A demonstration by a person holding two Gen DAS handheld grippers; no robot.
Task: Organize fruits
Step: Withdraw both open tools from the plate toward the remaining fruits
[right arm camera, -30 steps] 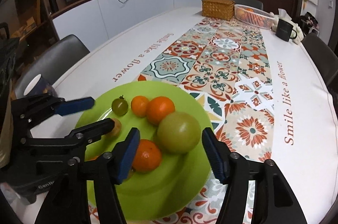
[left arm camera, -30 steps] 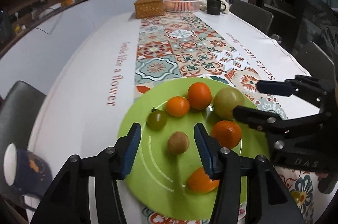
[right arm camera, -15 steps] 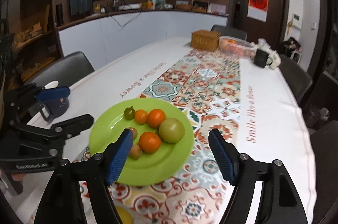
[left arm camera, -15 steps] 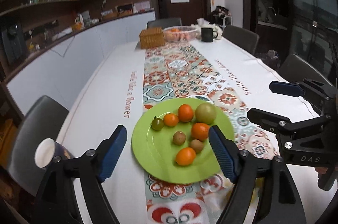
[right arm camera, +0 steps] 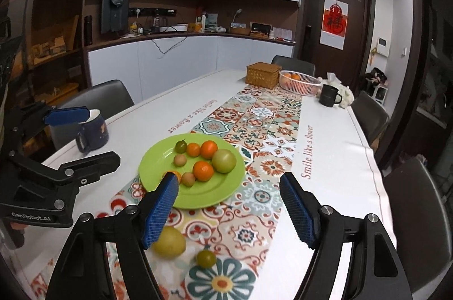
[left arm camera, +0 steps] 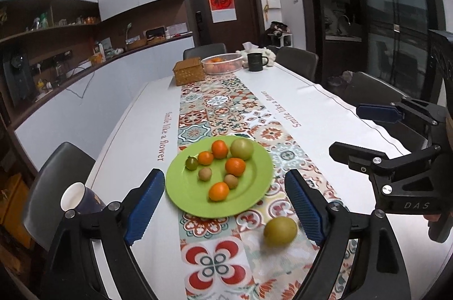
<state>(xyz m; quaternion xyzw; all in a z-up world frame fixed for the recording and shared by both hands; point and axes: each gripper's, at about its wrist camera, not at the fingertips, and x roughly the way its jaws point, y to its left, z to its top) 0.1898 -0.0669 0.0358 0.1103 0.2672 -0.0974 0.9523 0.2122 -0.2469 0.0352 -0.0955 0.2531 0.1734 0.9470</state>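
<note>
Both my hand-held grippers gape wide above the bench, holding nothing.
Left wrist: my left hand-held gripper [left arm camera: 225,203] frames the green plate [left arm camera: 184,194] of fruit — a yellow-green fruit [left arm camera: 280,231] lies off it.
Right wrist: my right hand-held gripper [right arm camera: 229,210] — small green tomato [right arm camera: 206,258] on the runner [right arm camera: 254,119].

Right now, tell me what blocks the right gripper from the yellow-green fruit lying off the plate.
Nothing visible does. The right gripper is open, and the yellow-green fruit lies on the table runner just beneath its left finger, short of the green plate.
</note>
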